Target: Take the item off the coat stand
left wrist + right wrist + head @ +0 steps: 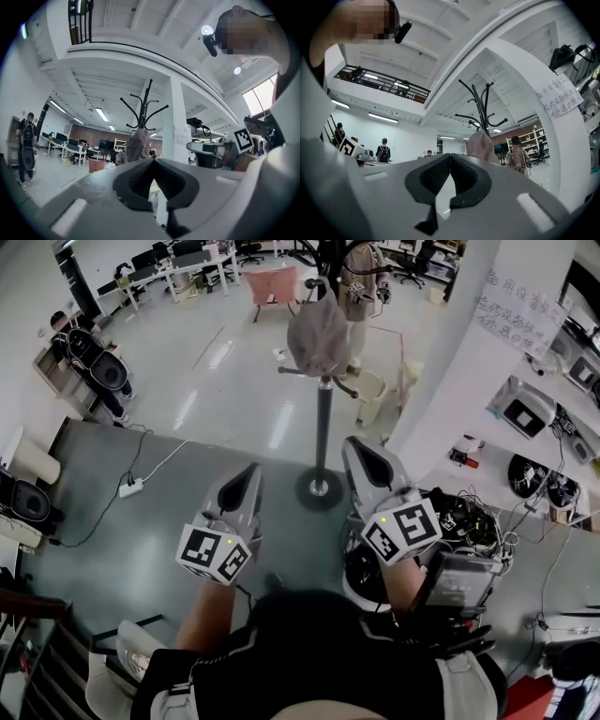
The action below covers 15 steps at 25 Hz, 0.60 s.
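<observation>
Left gripper [252, 470] and right gripper [357, 442] both have jaws pressed together on nothing. The cloth item [319, 334] hangs on the coat stand [324, 427], ahead of both and well apart. I judge it light, soft and limp, so I would pinch a fold near its lower edge.

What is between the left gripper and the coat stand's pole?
Nothing but bare grey floor, as the head view shows, between the left gripper and the coat stand.
</observation>
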Motion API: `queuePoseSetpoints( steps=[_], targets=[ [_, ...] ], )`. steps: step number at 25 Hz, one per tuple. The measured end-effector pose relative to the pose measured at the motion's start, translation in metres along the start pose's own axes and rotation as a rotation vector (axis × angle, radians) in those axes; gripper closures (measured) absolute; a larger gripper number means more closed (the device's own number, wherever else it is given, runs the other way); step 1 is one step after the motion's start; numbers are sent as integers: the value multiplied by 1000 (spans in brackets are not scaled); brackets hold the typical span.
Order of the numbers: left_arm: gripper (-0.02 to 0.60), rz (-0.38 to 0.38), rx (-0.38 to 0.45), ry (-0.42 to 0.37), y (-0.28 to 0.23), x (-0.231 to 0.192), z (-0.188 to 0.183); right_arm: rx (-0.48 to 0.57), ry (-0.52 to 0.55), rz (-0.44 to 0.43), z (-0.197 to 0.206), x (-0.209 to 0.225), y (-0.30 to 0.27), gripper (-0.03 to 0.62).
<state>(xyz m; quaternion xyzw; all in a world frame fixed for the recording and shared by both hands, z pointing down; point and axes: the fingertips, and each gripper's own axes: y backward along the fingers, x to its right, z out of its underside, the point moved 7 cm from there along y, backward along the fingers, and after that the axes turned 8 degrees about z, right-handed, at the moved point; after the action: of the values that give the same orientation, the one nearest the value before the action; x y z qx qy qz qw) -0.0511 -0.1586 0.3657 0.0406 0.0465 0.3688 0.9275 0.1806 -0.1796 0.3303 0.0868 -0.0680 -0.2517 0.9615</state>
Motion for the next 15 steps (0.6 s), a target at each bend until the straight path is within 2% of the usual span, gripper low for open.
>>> queuePoseSetpoints(
  steps=[13, 15],
  targets=[
    [566, 80, 22, -2, 0, -65, -13, -22, 38, 70, 10, -29, -46, 577],
    [566, 90, 24, 9, 0, -73, -11, -32, 45, 77, 13, -32, -52, 550]
  ],
)
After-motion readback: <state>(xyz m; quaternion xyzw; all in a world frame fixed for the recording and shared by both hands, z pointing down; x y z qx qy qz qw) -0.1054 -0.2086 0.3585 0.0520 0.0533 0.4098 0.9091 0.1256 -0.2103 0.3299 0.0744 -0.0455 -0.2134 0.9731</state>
